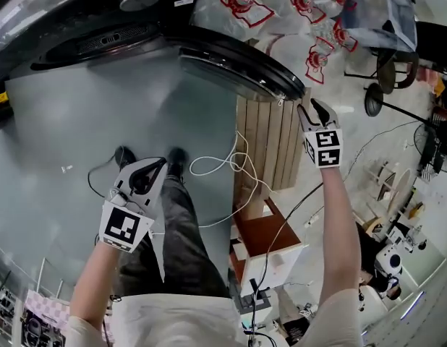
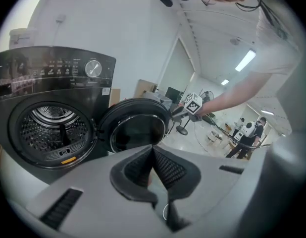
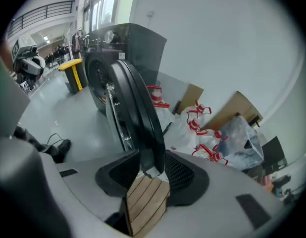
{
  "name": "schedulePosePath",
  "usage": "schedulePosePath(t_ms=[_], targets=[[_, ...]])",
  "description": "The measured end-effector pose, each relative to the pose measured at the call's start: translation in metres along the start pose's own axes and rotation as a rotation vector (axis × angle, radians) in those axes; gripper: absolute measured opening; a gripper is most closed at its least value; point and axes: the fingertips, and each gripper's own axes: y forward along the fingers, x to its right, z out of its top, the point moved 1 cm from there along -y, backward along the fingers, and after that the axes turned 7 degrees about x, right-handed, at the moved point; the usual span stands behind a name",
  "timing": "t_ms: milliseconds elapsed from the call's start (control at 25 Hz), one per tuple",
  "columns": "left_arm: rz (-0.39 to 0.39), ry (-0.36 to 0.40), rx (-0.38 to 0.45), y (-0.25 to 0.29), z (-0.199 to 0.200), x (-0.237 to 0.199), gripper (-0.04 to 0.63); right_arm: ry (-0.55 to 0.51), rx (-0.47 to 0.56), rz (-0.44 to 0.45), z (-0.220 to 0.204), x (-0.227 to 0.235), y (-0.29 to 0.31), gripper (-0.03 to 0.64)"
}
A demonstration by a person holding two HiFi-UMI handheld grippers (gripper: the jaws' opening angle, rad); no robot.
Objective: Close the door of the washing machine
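A person stands before a front-loading washing machine [image 1: 100, 42] whose round door [image 1: 234, 62] hangs wide open, swung out from the cabinet over the grey floor [image 1: 71, 136]. The right gripper [image 1: 310, 105] is up at the door's free edge, the side farthest from the hinge. In the right gripper view the door shows edge-on, its dark rim running up and away between the jaws. The jaws stand well apart around that rim, and no view settles whether a pad touches it.

The left gripper [image 1: 163, 163] hangs low beside the person's leg, well apart from the door, with its jaws together and nothing between them. From its view the open drum [image 2: 54, 120] sits to the left, and the door's glass faces out beside it.

The right hand is plainly the nearer one. The door's plane lies roughly along that gripper's line of sight, so shutting it looks to call for a sideways push on the rim, swinging it back toward the drum opening. A slatted wooden crate [image 1: 270, 139] stands just below the door's outer edge, and a white cable [image 1: 223, 166] lies looped on the floor nearby. Neither appears to sit in the path of the swing.
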Motion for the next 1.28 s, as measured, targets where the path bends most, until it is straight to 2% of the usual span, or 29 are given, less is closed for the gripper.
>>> schedulePosePath(t_ms=[120, 280, 440, 520, 680, 880, 1280], targets=[[0.024, -0.053, -0.030, 0.005, -0.016, -0.007, 0.009, -0.045, -0.035, 0.009, -0.007, 0.008, 0.018, 0.175], [0.011, -0.002, -0.015, 0.018, -0.023, -0.015, 0.009, -0.143, -0.084, 0.039, -0.014, 0.010, 0.035, 0.175], [0.012, -0.006, -0.017, 0.028, -0.032, -0.016, 0.009, -0.209, -0.093, 0.053, -0.017, 0.010, 0.044, 0.147], [0.022, -0.033, -0.027, 0.028, -0.039, -0.014, 0.009, -0.201, -0.079, 0.046, -0.018, 0.009, 0.044, 0.130], [0.022, -0.040, -0.029, 0.020, -0.044, -0.007, 0.009, -0.190, -0.078, 0.060, -0.023, -0.007, 0.034, 0.130], [0.010, 0.003, -0.004, 0.019, -0.042, -0.008, 0.009, -0.173, -0.079, 0.090, -0.033, -0.030, 0.023, 0.130], [0.033, -0.025, -0.016, -0.008, -0.063, -0.005, 0.009, -0.102, -0.051, 0.167, -0.042, -0.104, -0.003, 0.130]])
